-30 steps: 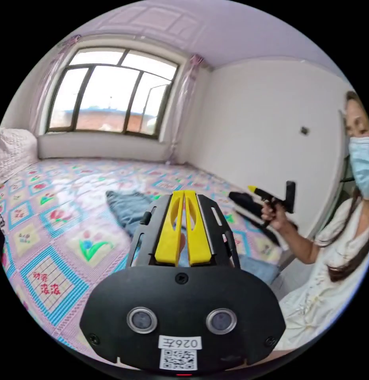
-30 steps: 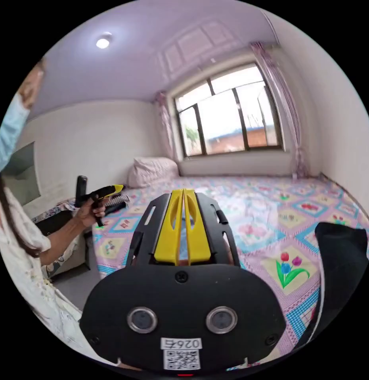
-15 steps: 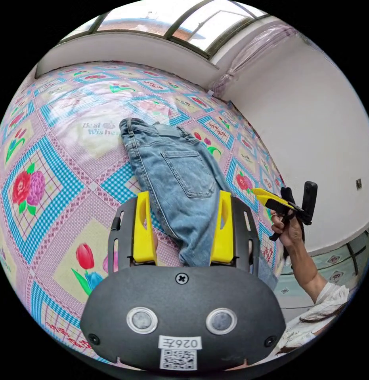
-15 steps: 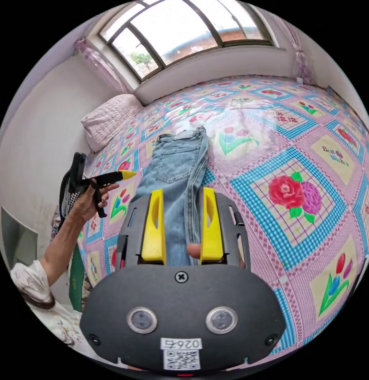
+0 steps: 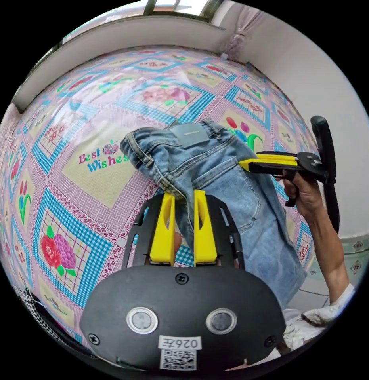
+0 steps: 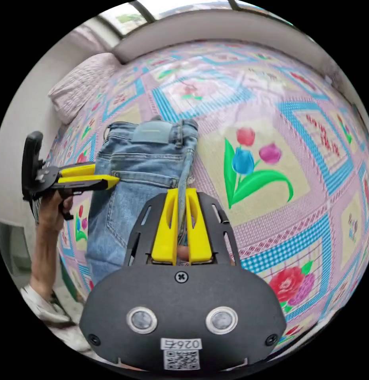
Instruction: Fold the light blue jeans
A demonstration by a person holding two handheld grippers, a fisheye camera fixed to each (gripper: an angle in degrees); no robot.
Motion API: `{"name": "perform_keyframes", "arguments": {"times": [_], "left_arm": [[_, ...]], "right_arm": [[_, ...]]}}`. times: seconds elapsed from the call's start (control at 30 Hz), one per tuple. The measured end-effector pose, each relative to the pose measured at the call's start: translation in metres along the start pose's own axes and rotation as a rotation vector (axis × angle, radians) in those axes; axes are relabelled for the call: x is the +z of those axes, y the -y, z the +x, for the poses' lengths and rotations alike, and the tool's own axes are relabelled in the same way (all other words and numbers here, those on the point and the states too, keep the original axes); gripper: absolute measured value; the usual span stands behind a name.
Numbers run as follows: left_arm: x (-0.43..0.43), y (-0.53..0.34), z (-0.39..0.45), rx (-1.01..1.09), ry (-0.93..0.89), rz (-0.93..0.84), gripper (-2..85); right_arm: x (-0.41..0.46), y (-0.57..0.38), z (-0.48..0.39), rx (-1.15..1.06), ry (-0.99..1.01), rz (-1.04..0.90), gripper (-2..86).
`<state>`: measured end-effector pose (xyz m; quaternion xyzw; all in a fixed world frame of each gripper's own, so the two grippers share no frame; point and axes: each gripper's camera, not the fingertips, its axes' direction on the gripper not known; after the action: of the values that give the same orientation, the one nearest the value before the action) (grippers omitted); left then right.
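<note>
The light blue jeans (image 5: 232, 190) lie back side up on the bed, folded lengthwise, waistband away from the person. In the left gripper view, my left gripper (image 5: 183, 194) is shut on a raised denim edge just below the waistband. The right gripper (image 5: 247, 164), held in a hand (image 5: 303, 190), reaches in from the right onto the pocket area. In the right gripper view, my right gripper (image 6: 182, 192) is shut on the jeans' (image 6: 144, 158) thin side edge. The left gripper (image 6: 113, 180) touches the opposite edge there.
A pink and blue flowered sheet (image 5: 93, 166) covers the wide bed (image 6: 271, 158). A pale pillow (image 6: 79, 85) lies at the far left corner. The jeans' legs run off the bed's near edge toward the person. A white wall (image 5: 331, 79) borders the bed.
Both cameras tilted down and moved toward the waistband. Both grippers, open over the jeans half a second ago, have shut on opposite side edges, and the denim bunches up at the left jaws.
</note>
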<state>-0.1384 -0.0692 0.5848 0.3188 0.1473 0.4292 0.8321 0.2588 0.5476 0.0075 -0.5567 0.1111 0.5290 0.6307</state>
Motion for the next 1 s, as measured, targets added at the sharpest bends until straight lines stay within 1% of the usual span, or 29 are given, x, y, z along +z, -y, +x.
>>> {"name": "perform_keyframes", "arguments": {"times": [0.03, 0.07, 0.1, 0.13, 0.17, 0.2, 0.27, 0.3, 0.33, 0.37, 0.4, 0.43, 0.47, 0.53, 0.57, 0.6, 0.63, 0.67, 0.7, 0.73, 0.77, 0.8, 0.83, 0.9, 0.93, 0.97, 1.0], "left_arm": [[-0.009, -0.007, -0.001, 0.013, -0.013, 0.034, 6.2], [-0.028, -0.023, -0.006, 0.041, -0.059, 0.108, 6.0], [-0.045, -0.042, -0.017, 0.05, -0.12, 0.183, 6.0], [-0.052, -0.053, -0.026, 0.043, -0.143, 0.209, 6.0], [-0.062, -0.072, -0.046, 0.02, -0.184, 0.243, 6.2], [-0.062, -0.087, -0.073, -0.046, -0.217, 0.241, 6.8], [-0.049, -0.106, -0.118, -0.178, -0.264, 0.185, 8.4], [-0.037, -0.119, -0.147, -0.291, -0.275, 0.133, 9.6], [-0.032, -0.125, -0.159, -0.327, -0.284, 0.107, 10.7], [-0.026, -0.136, -0.174, -0.355, -0.322, 0.081, 12.8], [-0.024, -0.145, -0.183, -0.373, -0.335, 0.071, 15.0], [-0.024, -0.148, -0.185, -0.371, -0.329, 0.065, 16.0], [-0.023, -0.151, -0.186, -0.355, -0.305, 0.051, 17.5], [-0.019, -0.15, -0.182, -0.328, -0.285, 0.034, 19.8], [-0.012, -0.146, -0.178, -0.295, -0.302, 0.016, 20.7], [-0.008, -0.141, -0.173, -0.289, -0.268, 0.004, 20.9], [-0.008, -0.138, -0.169, -0.267, -0.237, 0.004, 20.8], [-0.003, -0.129, -0.163, -0.244, -0.195, -0.019, 20.6], [-0.003, -0.119, -0.156, -0.219, -0.113, -0.046, 20.0], [-0.002, -0.113, -0.152, -0.186, -0.105, -0.056, 19.6], [0.001, -0.104, -0.149, -0.167, -0.072, -0.105, 14.7], [-0.001, -0.099, -0.142, -0.092, -0.048, -0.138, 10.6], [-0.004, -0.099, -0.141, -0.083, -0.054, -0.128, 9.0], [-0.029, -0.114, -0.141, -0.059, -0.031, -0.038, 4.3], [-0.036, -0.119, -0.143, -0.054, -0.044, -0.008, 4.1], [-0.049, -0.132, -0.147, -0.038, -0.072, 0.059, 3.5], [-0.057, -0.145, -0.156, -0.064, -0.105, 0.083, 3.7]], "right_arm": [[-0.014, -0.004, -0.011, -0.071, -0.004, 0.071, -0.9], [-0.023, -0.007, -0.017, -0.102, 0.021, 0.105, -1.0], [-0.046, -0.015, -0.031, -0.191, 0.141, 0.191, -1.1], [-0.069, -0.023, -0.043, -0.273, 0.283, 0.272, -1.1], [-0.078, -0.026, -0.049, -0.315, 0.327, 0.305, -1.2], [-0.087, -0.027, -0.061, -0.403, 0.342, 0.347, -1.1], [-0.065, -0.003, -0.062, -0.386, 0.254, 0.276, -0.6], [-0.029, 0.02, -0.053, -0.351, 0.232, 0.135, 0.2], [0.01, 0.038, -0.041, -0.277, 0.267, -0.012, 1.5], [0.026, 0.043, -0.035, -0.243, 0.254, -0.064, 2.2], [0.044, 0.046, -0.03, -0.215, 0.164, -0.106, 3.6], [0.048, 0.042, -0.028, -0.215, 0.073, -0.073, 4.6], [0.046, 0.039, -0.026, -0.212, 0.061, -0.042, 5.1], [0.036, 0.027, -0.014, -0.174, 0.136, 0.049, 7.4], [0.036, 0.025, -0.01, -0.158, 0.16, 0.056, 8.2], [0.038, 0.021, -0.003, -0.146, 0.206, 0.053, 10.1], [0.044, 0.018, 0.003, -0.124, 0.231, 0.035, 12.3], [0.049, 0.017, 0.006, -0.111, 0.243, 0.018, 12.6], [0.062, 0.014, 0.008, -0.111, 0.273, -0.014, 13.0], [0.07, 0.009, 0.007, -0.097, 0.269, -0.009, 10.8], [0.068, 0.006, 0.006, -0.096, 0.248, 0.021, 9.7], [0.066, 0.001, -0.001, -0.127, 0.231, 0.026, 3.6], [0.062, -0.004, -0.006, -0.141, 0.184, 0.067, 0.2], [0.057, -0.011, -0.018, -0.211, 0.122, 0.107, -0.6], [0.053, -0.015, -0.023, -0.243, 0.107, 0.123, -0.6], [0.05, -0.017, -0.025, -0.261, 0.112, 0.138, -0.4], [0.041, -0.023, -0.03, -0.307, 0.141, 0.177, 0.0]]}}
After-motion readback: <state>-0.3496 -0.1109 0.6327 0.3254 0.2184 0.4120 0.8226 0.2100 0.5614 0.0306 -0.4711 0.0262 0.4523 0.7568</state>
